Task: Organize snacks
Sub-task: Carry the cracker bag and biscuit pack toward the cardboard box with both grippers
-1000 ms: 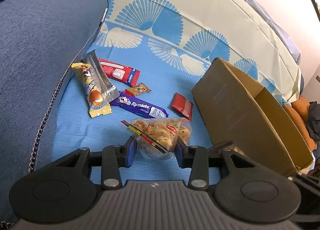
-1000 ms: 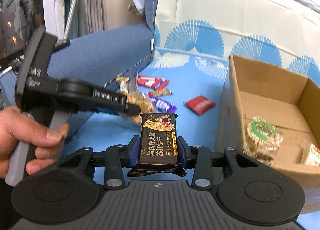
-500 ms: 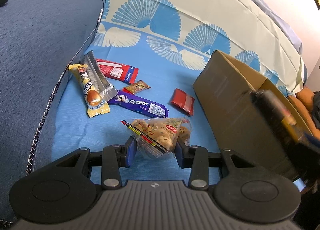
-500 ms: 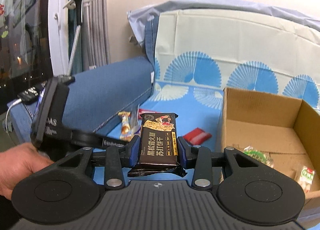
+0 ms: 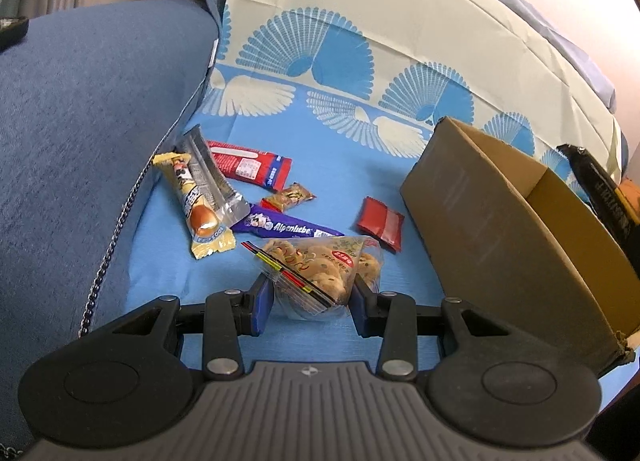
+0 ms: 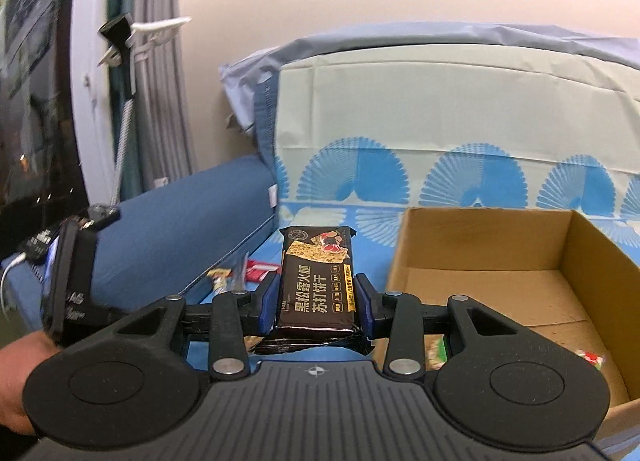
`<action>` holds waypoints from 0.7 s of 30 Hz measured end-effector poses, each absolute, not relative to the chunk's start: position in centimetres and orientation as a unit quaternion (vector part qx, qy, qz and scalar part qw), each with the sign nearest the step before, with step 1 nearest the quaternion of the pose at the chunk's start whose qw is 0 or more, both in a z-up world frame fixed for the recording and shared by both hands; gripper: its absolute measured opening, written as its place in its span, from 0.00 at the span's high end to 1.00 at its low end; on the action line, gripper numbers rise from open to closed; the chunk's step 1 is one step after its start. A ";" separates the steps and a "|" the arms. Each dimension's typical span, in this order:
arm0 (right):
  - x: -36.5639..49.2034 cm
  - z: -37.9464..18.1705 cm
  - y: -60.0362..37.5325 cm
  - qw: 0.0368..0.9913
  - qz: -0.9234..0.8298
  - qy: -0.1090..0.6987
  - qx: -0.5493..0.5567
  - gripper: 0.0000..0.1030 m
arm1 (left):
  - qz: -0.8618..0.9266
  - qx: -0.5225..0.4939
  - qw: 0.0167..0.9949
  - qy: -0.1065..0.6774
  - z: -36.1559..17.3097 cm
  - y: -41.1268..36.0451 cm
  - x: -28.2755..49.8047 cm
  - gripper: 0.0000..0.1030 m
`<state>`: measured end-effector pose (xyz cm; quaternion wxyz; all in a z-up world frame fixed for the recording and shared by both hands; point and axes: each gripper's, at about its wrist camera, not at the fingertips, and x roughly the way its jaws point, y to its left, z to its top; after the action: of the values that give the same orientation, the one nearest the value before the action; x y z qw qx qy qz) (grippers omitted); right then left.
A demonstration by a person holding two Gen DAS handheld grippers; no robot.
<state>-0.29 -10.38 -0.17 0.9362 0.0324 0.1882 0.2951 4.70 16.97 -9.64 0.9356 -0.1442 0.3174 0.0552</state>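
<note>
The left gripper (image 5: 310,303) clamps a clear plastic bag of round cookies (image 5: 320,267) above the blue fan-patterned sheet (image 5: 340,149). Beyond it lie a purple candy bar (image 5: 286,225), a small red sachet (image 5: 380,223), a long red wrapper (image 5: 250,168) and a yellow snack bar (image 5: 198,209) — all towards the sheet's left edge. An open brown cardboard box (image 5: 504,237) sits at the right edge.

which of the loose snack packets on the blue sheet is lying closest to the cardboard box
The small red packet. It lies alone just left of the cardboard box; the others cluster farther left.

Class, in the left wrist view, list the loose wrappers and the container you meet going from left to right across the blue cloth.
Yellow cartoon snack bar → small brown candy wrapper → red foil sachet → open brown cardboard box.
</note>
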 end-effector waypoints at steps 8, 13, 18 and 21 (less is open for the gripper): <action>1.4 -0.2 -12.8 0.947 0.255 0.186 0.060 0.60 | 0.061 -0.165 0.936 0.305 -8.4 15.6 5.6 0.57; 2.6 -0.4 -14.5 0.954 0.216 0.194 0.072 0.60 | 0.052 -0.173 0.941 0.287 -6.6 13.8 6.4 0.57; 3.5 -0.7 -16.0 0.960 0.179 0.200 0.084 0.60 | 0.034 -0.175 0.945 0.273 -4.2 11.2 7.7 0.57; 3.8 -1.0 -16.4 0.961 0.164 0.206 0.089 0.60 | 0.015 -0.166 0.950 0.263 -2.4 9.4 8.5 0.57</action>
<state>3.82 -16.41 -0.95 0.9607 0.0890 0.2057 0.1639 8.54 9.43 -2.42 0.9503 -0.1664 0.2627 0.0147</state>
